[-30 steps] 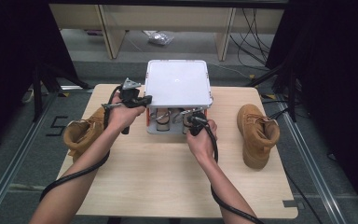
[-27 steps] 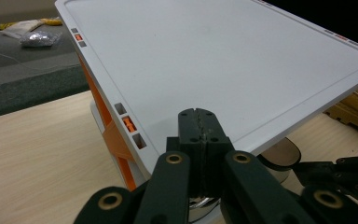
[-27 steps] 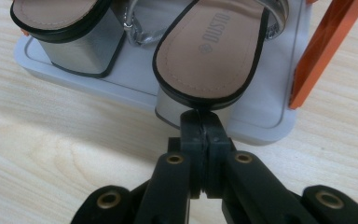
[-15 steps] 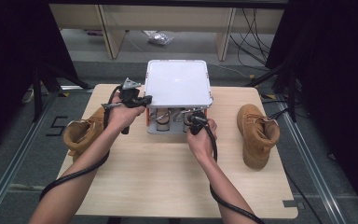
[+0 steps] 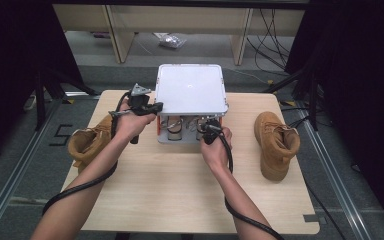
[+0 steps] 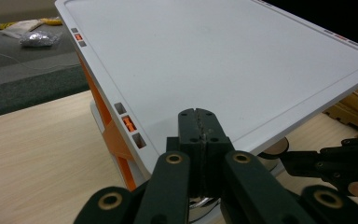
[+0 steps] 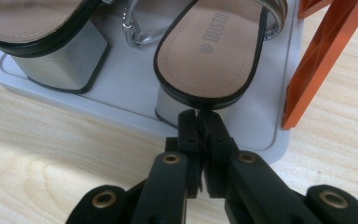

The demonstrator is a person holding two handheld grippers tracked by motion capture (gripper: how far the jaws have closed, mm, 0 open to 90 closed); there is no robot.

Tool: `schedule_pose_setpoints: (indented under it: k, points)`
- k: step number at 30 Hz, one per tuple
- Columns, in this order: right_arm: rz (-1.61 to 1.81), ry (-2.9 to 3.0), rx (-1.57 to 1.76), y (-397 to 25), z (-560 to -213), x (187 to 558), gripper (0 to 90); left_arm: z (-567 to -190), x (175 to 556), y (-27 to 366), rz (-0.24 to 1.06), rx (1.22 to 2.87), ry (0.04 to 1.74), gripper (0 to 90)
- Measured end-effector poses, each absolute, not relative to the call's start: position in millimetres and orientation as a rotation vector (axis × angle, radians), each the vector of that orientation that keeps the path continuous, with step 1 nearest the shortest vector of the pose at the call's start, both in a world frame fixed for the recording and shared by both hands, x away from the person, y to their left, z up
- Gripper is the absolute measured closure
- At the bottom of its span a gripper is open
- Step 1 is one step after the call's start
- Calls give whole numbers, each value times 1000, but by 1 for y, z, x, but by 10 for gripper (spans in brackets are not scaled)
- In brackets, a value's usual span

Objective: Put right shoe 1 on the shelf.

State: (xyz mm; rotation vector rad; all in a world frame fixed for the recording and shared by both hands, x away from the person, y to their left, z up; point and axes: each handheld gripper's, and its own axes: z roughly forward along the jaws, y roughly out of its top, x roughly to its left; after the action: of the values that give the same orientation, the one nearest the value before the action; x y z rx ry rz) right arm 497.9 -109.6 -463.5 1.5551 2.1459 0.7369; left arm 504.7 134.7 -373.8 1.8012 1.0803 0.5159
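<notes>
Small 2-tier shoe rack (image 5: pixel 191 90) at the far middle of the wooden table (image 5: pixel 180 190), white top shelf over orange side struts (image 7: pixel 321 60). On the rack's lower tray (image 7: pixel 121 100), 2 block-heeled sandals side by side: one sandal (image 7: pixel 209 51) nearest the orange strut, the other sandal (image 7: pixel 32 32) further along the tray.

Right gripper (image 7: pixel 199 122) at the rack's near edge, jaws pressed together with no gap visible, tips right at the heel rim of the sandal by the strut; whether pinching the rim or merely touching, cannot tell. Seen from above, right gripper (image 5: pixel 207 131) low at the rack's front.

Left gripper (image 6: pixel 199 128) at the rack's left near corner, jaws closed on nothing, tips just over the edge of the white top shelf (image 6: pixel 223 60). From above, left gripper (image 5: pixel 147 107) beside the rack's left side.

Tan boot (image 5: pixel 276 142) well right of the rack, second tan boot (image 5: pixel 87 141) left of it, partly behind the left forearm.
</notes>
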Motion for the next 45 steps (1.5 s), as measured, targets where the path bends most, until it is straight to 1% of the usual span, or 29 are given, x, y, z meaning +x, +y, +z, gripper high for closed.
schedule_pose_setpoints:
  k: [7,11,14,18,22,23,28,29,31,33,38,41,45]
  points:
    - [735,2131,1555,-109,-465,499,871,-374,505,135,517,1801,1082,895]
    - [733,2140,1520,-110,-466,499,850,-374,504,134,519,1802,1083,895]
    - [748,2153,1515,-110,-465,499,793,-374,504,135,520,1812,1079,895]
    - [766,2155,1483,-111,-464,495,764,-374,504,136,520,1810,1079,895]
    - [826,2146,1496,-115,-455,484,720,-374,504,136,519,1804,1083,895]
    - [842,2143,1489,-117,-453,481,711,-375,504,135,513,1782,1087,895]
    - [893,2148,1457,-133,-447,461,655,-374,504,136,514,1794,1083,886]
    - [909,2148,1475,-141,-445,451,632,-373,504,136,508,1799,1091,871]
    - [922,2153,1464,-146,-446,447,621,-372,503,137,500,1803,1100,861]
    - [930,2153,1474,-152,-447,438,605,-370,502,140,490,1786,1099,828]
    - [950,2146,1480,-168,-450,421,574,-363,495,156,518,1761,1111,720]
    - [968,2127,1493,-175,-454,414,556,-361,489,166,543,1753,1124,623]
    - [1004,2114,1491,-181,-457,406,543,-357,481,181,564,1741,1147,550]
